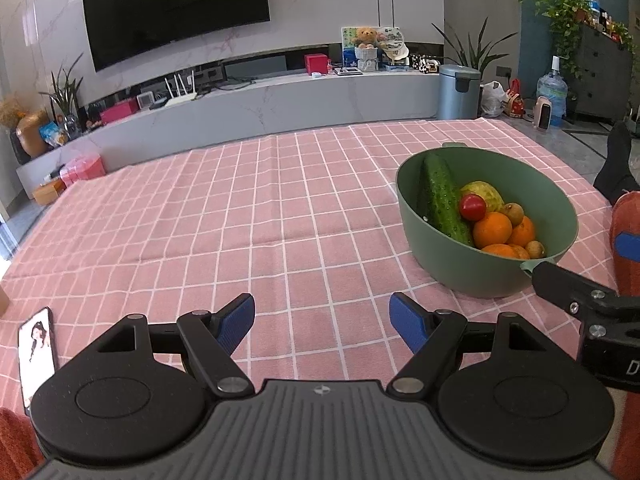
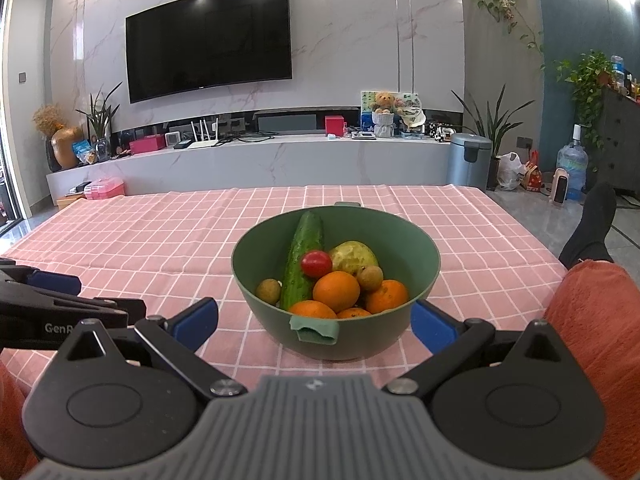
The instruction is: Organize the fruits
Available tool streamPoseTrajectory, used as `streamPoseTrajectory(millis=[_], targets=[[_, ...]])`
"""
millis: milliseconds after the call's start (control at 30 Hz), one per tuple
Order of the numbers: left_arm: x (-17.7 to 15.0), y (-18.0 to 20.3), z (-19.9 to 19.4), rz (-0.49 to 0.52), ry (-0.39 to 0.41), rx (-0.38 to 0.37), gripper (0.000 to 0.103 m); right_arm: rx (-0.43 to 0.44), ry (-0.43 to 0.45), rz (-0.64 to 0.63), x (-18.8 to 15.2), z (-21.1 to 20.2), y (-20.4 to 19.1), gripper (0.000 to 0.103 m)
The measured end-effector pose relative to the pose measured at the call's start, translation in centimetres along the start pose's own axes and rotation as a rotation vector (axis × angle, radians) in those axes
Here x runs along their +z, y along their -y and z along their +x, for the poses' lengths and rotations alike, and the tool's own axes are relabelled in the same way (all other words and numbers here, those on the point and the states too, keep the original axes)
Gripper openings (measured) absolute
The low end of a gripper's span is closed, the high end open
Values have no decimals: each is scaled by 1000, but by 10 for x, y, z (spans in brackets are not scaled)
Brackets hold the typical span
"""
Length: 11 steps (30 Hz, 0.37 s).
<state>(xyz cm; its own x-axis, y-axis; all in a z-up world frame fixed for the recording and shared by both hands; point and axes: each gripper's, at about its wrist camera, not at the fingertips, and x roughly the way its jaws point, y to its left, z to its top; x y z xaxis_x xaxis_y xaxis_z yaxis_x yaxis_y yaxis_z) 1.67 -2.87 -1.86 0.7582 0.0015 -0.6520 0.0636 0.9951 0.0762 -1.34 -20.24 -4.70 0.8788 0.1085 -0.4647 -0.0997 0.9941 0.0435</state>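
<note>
A green bowl stands on the pink checked tablecloth. It holds a cucumber, a cherry tomato, a yellow-green fruit, several oranges and small brown fruits. My right gripper is open, its blue fingertips either side of the bowl's near wall and handle. My left gripper is open and empty over bare cloth, left of the bowl. The right gripper's finger shows at the bowl's near handle in the left wrist view.
A phone lies on the cloth at the near left. A person's leg in a dark sock rests past the table's right edge. A TV console and bin stand behind the table.
</note>
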Motion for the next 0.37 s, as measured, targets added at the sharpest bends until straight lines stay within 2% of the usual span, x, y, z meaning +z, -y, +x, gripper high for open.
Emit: streamPoseTrajectory(millis=[367], targets=[[1, 0, -4, -13, 21, -9, 90, 3, -9, 4, 1, 2, 2, 98]])
